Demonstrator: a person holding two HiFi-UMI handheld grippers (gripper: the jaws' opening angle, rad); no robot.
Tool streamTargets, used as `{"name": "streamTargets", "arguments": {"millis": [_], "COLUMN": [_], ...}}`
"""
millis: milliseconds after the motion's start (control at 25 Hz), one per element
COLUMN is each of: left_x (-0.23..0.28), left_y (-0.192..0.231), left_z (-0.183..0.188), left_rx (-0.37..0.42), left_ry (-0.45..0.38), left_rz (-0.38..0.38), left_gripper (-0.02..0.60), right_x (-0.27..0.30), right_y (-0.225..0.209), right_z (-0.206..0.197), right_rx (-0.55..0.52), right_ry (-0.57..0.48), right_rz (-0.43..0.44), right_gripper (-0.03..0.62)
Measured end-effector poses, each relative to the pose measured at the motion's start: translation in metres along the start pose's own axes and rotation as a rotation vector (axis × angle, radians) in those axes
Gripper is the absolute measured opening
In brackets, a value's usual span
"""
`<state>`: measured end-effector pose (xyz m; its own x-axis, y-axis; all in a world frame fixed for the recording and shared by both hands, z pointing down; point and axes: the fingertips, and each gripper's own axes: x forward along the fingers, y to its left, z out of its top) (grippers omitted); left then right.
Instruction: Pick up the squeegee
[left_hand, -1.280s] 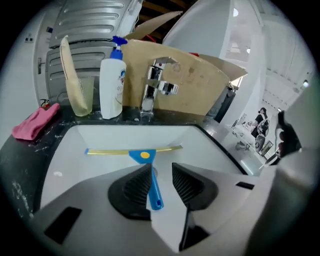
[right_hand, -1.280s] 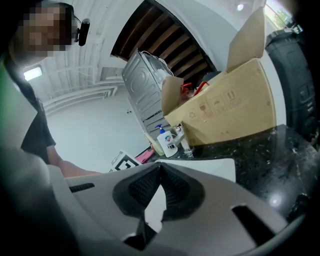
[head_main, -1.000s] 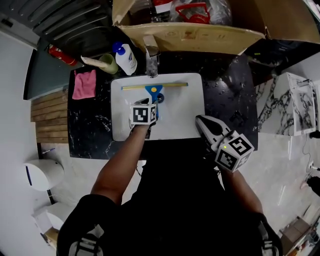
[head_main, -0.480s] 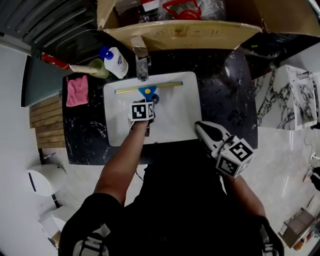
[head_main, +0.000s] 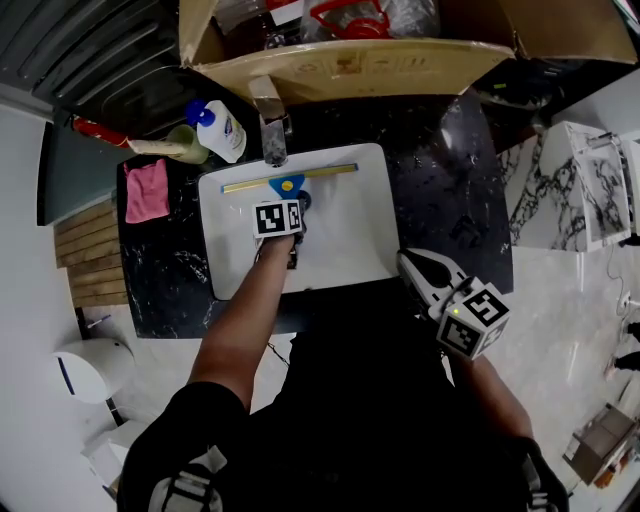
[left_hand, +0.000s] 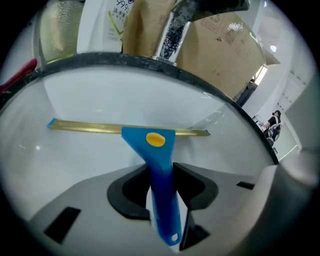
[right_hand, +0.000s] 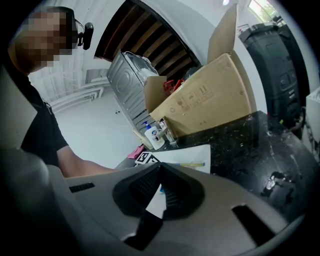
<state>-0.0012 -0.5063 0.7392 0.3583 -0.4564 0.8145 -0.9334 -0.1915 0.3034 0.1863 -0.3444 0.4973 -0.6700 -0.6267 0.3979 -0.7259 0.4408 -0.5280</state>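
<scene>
The squeegee (head_main: 289, 180) lies flat in the white sink (head_main: 355, 230), its brass-coloured blade toward the faucet and its blue handle (left_hand: 161, 175) pointing back at me. My left gripper (head_main: 296, 207) reaches down into the basin. In the left gripper view its jaws (left_hand: 162, 180) straddle the handle and have just been closing. Thin slivers of white still show beside the handle, so the pads (left_hand: 131, 192) do not clamp it. My right gripper (head_main: 406, 262) hovers at the sink's near right corner, fingers together and holding nothing (right_hand: 159, 172).
A steel faucet (head_main: 268, 125) stands behind the sink on the black speckled counter (head_main: 450, 180). A soap bottle (head_main: 215, 125), a green cup (head_main: 187, 146) and a pink cloth (head_main: 146, 190) sit at the left. An open cardboard box (head_main: 350, 60) overhangs the back.
My left gripper has sunk into the sink and slid forward over the squeegee's handle. The right gripper has drifted a little down and right.
</scene>
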Motion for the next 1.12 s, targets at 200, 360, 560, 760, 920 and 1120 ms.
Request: {"name": "streamTargets", "arguments": {"millis": [200,360,560,760,920,1120], "left_x": [-0.005,-0.019,-0.051,-0.093,-0.125,-0.169], "left_y": [-0.001,-0.008,-0.021,-0.034,-0.043,-0.047], "left_z": [0.001,0.005,0.011,0.024,0.025,0.021], "left_rx": [-0.066,-0.088,-0.088,-0.098,-0.089,-0.049], "left_ry": [-0.002,-0.006,-0.035,-0.1,-0.129,-0.182], "left_rz": [-0.029,-0.077,-0.149,-0.231,-0.285,-0.336], "left_gripper": [0.146,0.144,0.143,0.143,0.143,0.143], "right_x": [-0.003,0.0,0.009,0.02,0.024,0.026], "right_y": [0.0,0.008,0.027,0.052,0.072,0.095], "right_z": [0.001,0.004,0.011,0.018,0.021,0.018], "right_rx": [-0.021,-0.032,-0.044,-0.071,-0.088,-0.093], "right_ry": [-0.006,-0.012,-0.039,-0.067,-0.096,-0.14], "right_rz": [-0.03,-0.031,-0.021,-0.011,-0.01,-0.016], "right_gripper": [0.009,0.009,0.009,0.009,0.009,0.009]}}
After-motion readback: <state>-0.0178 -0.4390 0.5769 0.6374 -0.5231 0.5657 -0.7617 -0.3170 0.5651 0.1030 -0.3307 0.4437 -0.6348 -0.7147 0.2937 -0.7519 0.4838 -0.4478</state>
